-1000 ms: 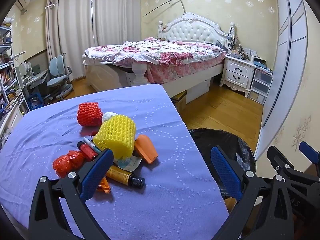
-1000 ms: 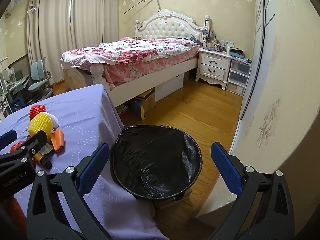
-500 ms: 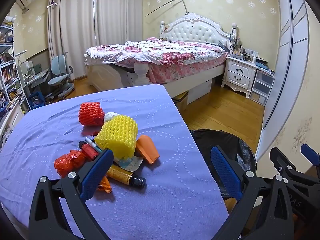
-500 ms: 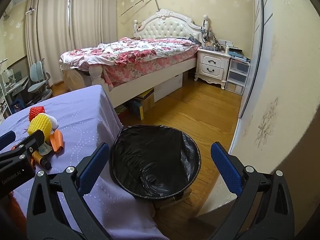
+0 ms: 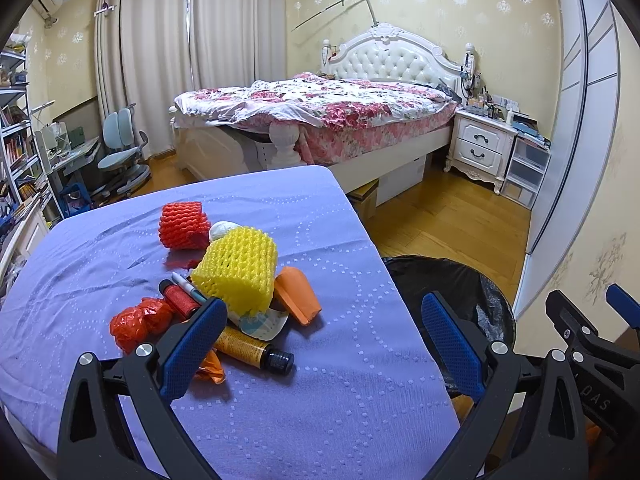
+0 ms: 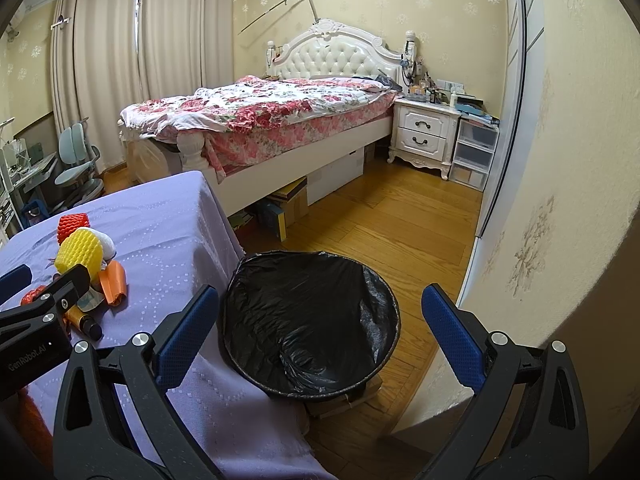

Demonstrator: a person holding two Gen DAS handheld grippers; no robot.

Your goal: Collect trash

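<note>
Across the purple-clothed desk [image 5: 328, 380] the trash is lying in one heap, and both grippers are hovering with nothing in them. The left gripper [image 5: 324, 340] is hanging just short of the pile with its jaws spread wide, and the right gripper [image 6: 320, 328] is holding its jaws equally wide over the black-lined bin [image 6: 308, 320] standing on the floor beside the desk.

Compared with a second ago, the left wrist view is showing the heap slightly further from the jaws, so that gripper is drifting by only a little; the right wrist view is barely changing. Nothing is being lifted yet, which suggests the collecting is only at its start.

The pile is made up of a yellow foam net [image 5: 236, 270] sitting on top, a red foam net [image 5: 182, 226] behind it, a white lump [image 5: 222, 230] between them, an orange piece [image 5: 298, 294], a crumpled red wrapper [image 5: 138, 322], a red tube [image 5: 180, 300], a pen [image 5: 188, 285] and an amber bottle [image 5: 252, 348] (its black cap is pointing toward the bin side).

The bottle and the orange piece are lying nearest the left jaws, so one of them is probably the first pick.
</note>
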